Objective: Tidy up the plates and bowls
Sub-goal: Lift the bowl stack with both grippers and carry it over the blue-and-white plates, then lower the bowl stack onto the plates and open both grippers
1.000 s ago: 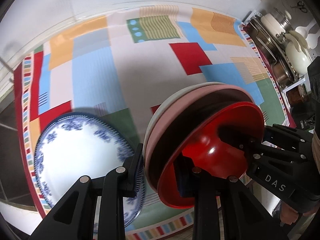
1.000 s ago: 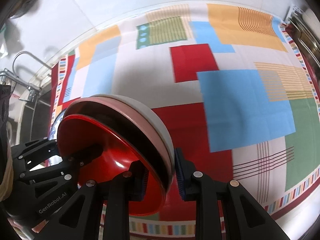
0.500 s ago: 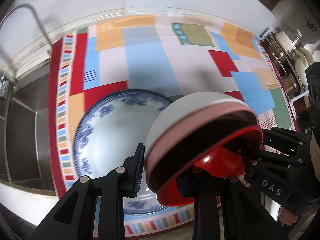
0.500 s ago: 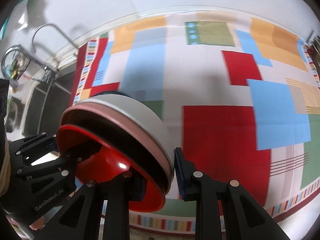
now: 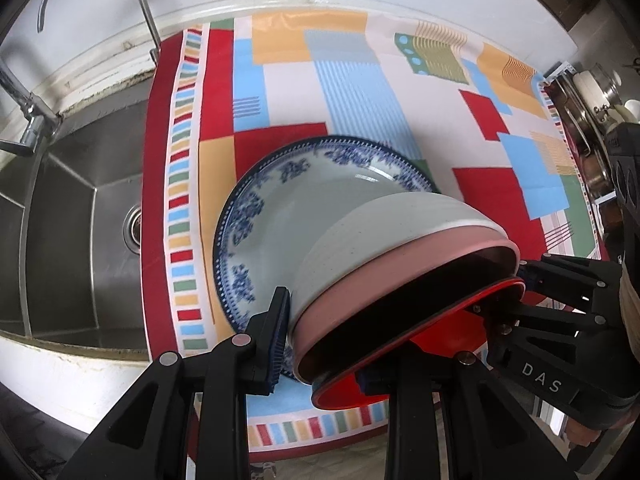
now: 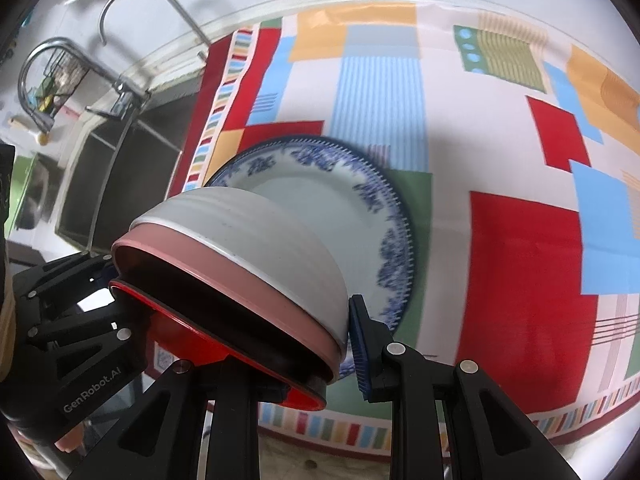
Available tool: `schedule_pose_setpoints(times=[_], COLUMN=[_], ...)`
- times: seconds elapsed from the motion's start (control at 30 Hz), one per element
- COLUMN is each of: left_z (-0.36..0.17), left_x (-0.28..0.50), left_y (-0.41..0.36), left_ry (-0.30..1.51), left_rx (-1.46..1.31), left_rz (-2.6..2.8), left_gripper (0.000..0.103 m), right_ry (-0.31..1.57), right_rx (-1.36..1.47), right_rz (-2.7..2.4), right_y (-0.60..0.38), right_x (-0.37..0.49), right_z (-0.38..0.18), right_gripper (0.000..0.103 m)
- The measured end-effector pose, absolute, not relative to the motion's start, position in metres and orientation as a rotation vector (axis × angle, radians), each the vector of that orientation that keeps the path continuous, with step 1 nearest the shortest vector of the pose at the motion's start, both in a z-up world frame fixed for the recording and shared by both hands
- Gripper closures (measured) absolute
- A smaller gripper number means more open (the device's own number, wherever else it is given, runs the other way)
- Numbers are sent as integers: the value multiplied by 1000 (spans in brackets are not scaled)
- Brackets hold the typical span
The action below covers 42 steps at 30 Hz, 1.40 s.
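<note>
Between my jaws I see the nested bowl stack [image 5: 384,240], grey outside, pink, red innermost, tilted above the blue-patterned plate [image 5: 296,204].

Countertop [image 5: 360,444], patchwork-print cloth [image 5: 288,92] over it, blue-rimmed plate [image 5: 304,208] on cloth

I see my right gripper [image 6: 316,350] clamped on the rim of a nested bowl stack [image 6: 240,276]: grey outermost, pink next, red-lined innermost. The left gripper [image 6: 116,276] grips the opposite rim. Under the stack lies a blue-patterned plate [image 6: 340,216] on the patchwork tablecloth [image 6: 520,260], steel sink [image 6: 108,184] far left.
</note>
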<state>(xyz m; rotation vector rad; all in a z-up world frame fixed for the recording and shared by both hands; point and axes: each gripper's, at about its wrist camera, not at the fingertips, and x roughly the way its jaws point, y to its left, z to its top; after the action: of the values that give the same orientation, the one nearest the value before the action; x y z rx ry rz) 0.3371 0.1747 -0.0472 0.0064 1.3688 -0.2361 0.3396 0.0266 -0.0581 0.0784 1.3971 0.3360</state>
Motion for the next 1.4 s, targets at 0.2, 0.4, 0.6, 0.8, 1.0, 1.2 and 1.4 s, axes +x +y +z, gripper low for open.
schedule_pose_setpoints(times=[0.2, 0.4, 0.6, 0.8, 1.0, 1.2, 1.4], left_z=[-57, -64, -66, -70, -74, -77, -78], left_x=[340, 348, 357, 364, 369, 373, 377], left_y=[179, 180, 183, 185, 187, 190, 192], left_ry=[1397, 1408, 1403, 1394, 1382, 1365, 1342], left_rx=[6, 0, -12, -15, -12, -18, -30], left_rz=[-245, -253, -259, -259, -267, -271, -264], left_gripper=[75, 75, 76, 76, 76, 76, 76], right_ry=[1444, 1474, 1478, 1460, 1417, 1375, 1340], right_rx=[86, 99, 120, 116, 96, 80, 67], right_rz=[342, 327, 315, 302, 287, 266, 257], right_y=[34, 35, 35, 39, 43, 46, 48], right_x=[340, 346, 354, 362, 365, 368, 371], right_z=[-68, -77, -80, -84, -83, -82, -81], right_gripper=[78, 78, 78, 78, 78, 78, 77])
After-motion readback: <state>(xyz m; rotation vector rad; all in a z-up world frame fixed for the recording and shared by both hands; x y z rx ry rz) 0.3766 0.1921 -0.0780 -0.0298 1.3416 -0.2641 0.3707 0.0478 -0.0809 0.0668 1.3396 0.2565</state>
